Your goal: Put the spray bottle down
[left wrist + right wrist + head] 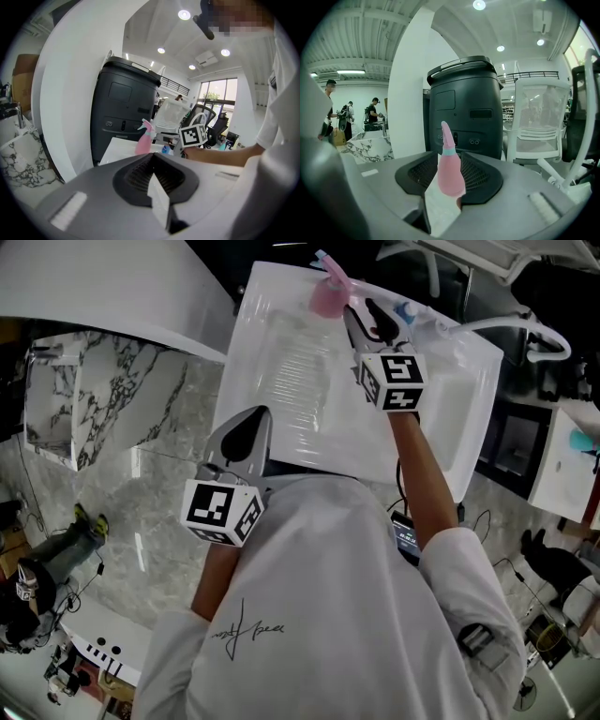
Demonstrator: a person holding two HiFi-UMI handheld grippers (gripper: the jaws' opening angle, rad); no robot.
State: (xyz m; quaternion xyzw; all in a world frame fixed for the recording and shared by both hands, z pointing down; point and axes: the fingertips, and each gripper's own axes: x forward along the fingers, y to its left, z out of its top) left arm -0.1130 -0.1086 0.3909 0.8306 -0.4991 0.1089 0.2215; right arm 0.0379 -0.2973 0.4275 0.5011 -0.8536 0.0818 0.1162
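The pink spray bottle (328,293) stands upright at the far edge of the white table (281,418). My right gripper (350,308) reaches it from the right. In the right gripper view the bottle (450,171) fills the gap between the black pads, and the right gripper (449,164) is shut on it. Whether its base touches the table I cannot tell. In the left gripper view the bottle (143,138) shows beyond the jaws, with the right gripper's marker cube (193,135) beside it. My left gripper (253,420) hangs at the table's near edge, shut and empty (154,164).
A tall black bin (461,108) stands just behind the table. A white chair (539,124) and a dark chair (581,117) are at the right. A marble counter (103,395) lies to the left. A small blue item (405,310) rests near the bottle. People (372,112) stand far off.
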